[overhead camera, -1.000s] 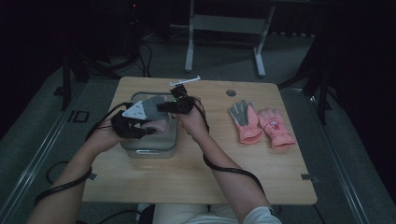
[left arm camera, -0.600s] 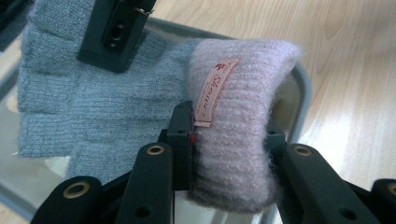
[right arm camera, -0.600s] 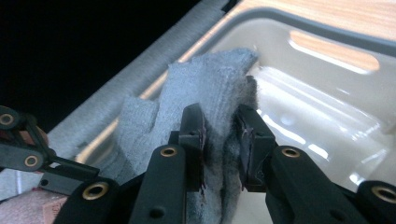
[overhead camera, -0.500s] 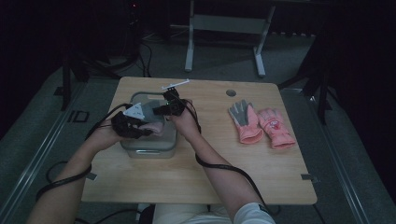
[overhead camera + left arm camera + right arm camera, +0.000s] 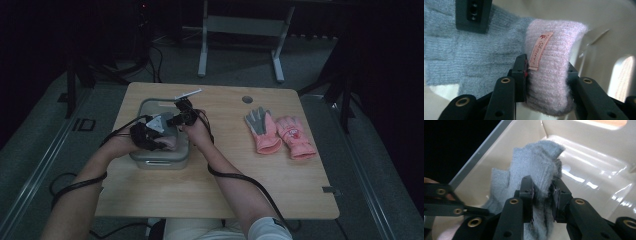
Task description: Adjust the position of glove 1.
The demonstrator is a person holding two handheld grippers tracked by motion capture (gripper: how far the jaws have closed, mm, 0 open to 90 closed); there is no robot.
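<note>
Left gripper view: left claw (image 5: 546, 75) clamped on glove (image 5: 474, 55) pink cuff, right claw (image 5: 543, 191) pinching grey fingers over bin (image 5: 599, 182), center frame; soft, light, floppy, so keep both ends held.

One clear plastic bin (image 5: 145, 161) sits left of centre in the high view. One grey knitted glove with a pink cuff (image 5: 499, 50) lies in it. Two pink padded gloves (image 5: 279, 132) lie side by side right of centre. Two black two-jaw grippers (image 5: 165, 127) hang over the bin.
</note>
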